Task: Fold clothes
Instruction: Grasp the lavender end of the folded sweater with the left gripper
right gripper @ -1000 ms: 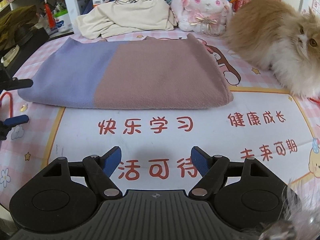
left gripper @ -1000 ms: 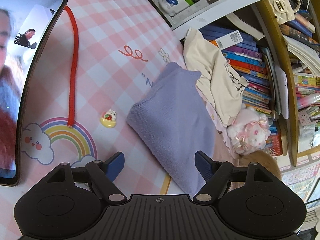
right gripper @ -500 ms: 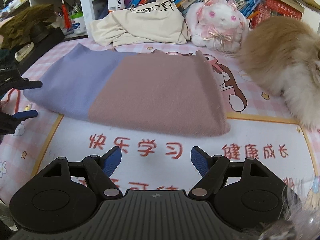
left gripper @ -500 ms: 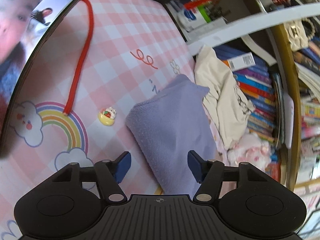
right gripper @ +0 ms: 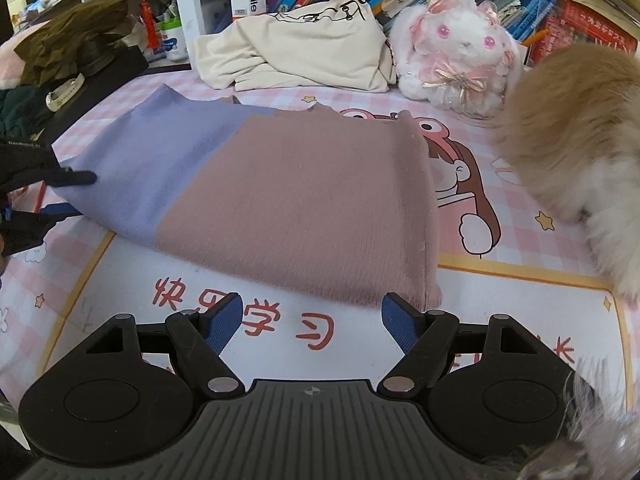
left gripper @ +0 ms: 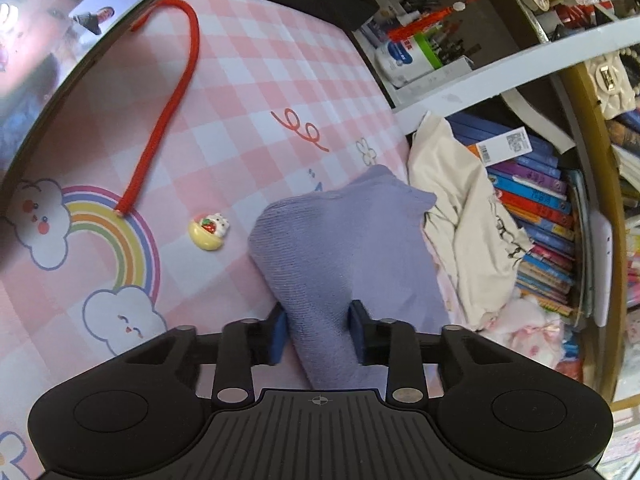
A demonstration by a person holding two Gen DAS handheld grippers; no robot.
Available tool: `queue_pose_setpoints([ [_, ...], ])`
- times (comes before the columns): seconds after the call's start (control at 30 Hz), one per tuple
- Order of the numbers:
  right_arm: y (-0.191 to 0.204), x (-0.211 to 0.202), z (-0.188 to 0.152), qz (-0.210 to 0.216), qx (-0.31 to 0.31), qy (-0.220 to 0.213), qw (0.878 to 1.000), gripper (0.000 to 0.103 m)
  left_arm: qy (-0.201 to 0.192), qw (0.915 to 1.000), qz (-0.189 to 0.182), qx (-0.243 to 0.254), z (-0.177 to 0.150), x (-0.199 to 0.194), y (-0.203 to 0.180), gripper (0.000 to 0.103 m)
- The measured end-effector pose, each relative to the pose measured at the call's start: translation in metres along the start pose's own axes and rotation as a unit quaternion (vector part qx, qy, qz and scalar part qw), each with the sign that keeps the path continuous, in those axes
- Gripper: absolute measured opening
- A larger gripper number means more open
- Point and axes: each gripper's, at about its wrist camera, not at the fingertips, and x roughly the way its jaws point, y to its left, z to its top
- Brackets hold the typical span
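Note:
A folded knit garment, purple at one end [left gripper: 340,248] and dusty pink at the other [right gripper: 280,200], lies flat on the pink checked mat [left gripper: 260,80]. My left gripper [left gripper: 318,332] has its jaws closing on the purple end, and both blue pads press into the bunched cloth. The right wrist view shows the left gripper [right gripper: 70,196] at the far left, its fingers above and below that purple edge. My right gripper [right gripper: 312,316] is open over the printed mat, just short of the pink end's near edge, with nothing between its fingers.
A fluffy cat [right gripper: 572,140] sits on the mat right of the garment. Behind it lie a cream garment [right gripper: 304,52] and a plush bunny [right gripper: 460,52] against bookshelves. A phone [left gripper: 60,40], a red cord [left gripper: 168,112] and a small charm [left gripper: 208,232] lie left of it.
My left gripper moved forward over the purple end and its jaws closed around the cloth. My right gripper moved closer to the pink edge, still open. The cat shifted at the right.

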Motion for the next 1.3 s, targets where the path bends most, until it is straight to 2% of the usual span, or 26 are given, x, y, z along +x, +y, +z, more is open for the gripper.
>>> queue_pose_setpoints([
  [0.1, 0.000, 0.003, 0.002, 0.002, -0.004, 0.005, 1.000, 0.075, -0.030, 0.9962, 0.004, 0.082, -0.009, -0.010, -0.022, 0.017],
  [0.23, 0.005, 0.006, 0.003, 0.006, -0.011, 0.011, 1.000, 0.075, -0.057, 0.9787, 0.009, 0.197, -0.020, -0.019, -0.050, 0.017],
  [0.3, 0.007, 0.007, 0.004, 0.007, -0.014, 0.011, 1.000, 0.075, -0.045, 0.9819, 0.012, 0.184, -0.016, -0.015, -0.046, 0.017],
  [0.37, 0.009, 0.007, 0.003, 0.007, -0.014, 0.010, 1.000, 0.075, -0.029, 0.9898, 0.010, 0.139, -0.008, -0.010, -0.034, 0.017],
  [0.47, 0.010, 0.007, 0.004, 0.003, -0.008, 0.010, 1.000, 0.075, -0.007, 0.9973, -0.003, 0.073, -0.001, -0.004, -0.013, 0.018],
  [0.7, 0.014, 0.007, 0.002, -0.004, -0.004, 0.011, 1.000, 0.075, 0.013, 0.9996, -0.015, 0.021, 0.003, 0.005, 0.000, 0.027],
  [0.87, 0.015, 0.005, -0.001, -0.014, 0.001, 0.013, 1.000, 0.075, 0.012, 0.9996, -0.024, 0.001, 0.005, 0.012, 0.002, 0.027],
  [1.03, 0.014, 0.003, -0.003, -0.024, 0.007, 0.013, 1.000, 0.075, 0.008, 0.9995, -0.025, 0.015, 0.005, 0.011, 0.000, 0.023],
  [1.13, 0.016, 0.002, -0.003, -0.025, 0.005, 0.013, 1.000, 0.075, -0.011, 0.9966, -0.021, 0.079, 0.002, 0.004, -0.016, 0.018],
  [1.2, 0.018, 0.003, -0.002, -0.026, 0.003, 0.014, 1.000, 0.075, -0.027, 0.9899, -0.018, 0.138, -0.003, -0.003, -0.031, 0.018],
  [1.27, 0.019, 0.003, -0.002, -0.026, 0.000, 0.014, 1.000, 0.075, -0.029, 0.9852, -0.013, 0.168, -0.005, -0.003, -0.038, 0.018],
  [1.3, 0.020, 0.003, -0.002, -0.026, 0.000, 0.014, 1.000, 0.075, -0.023, 0.9873, -0.011, 0.157, -0.003, -0.001, -0.035, 0.018],
])
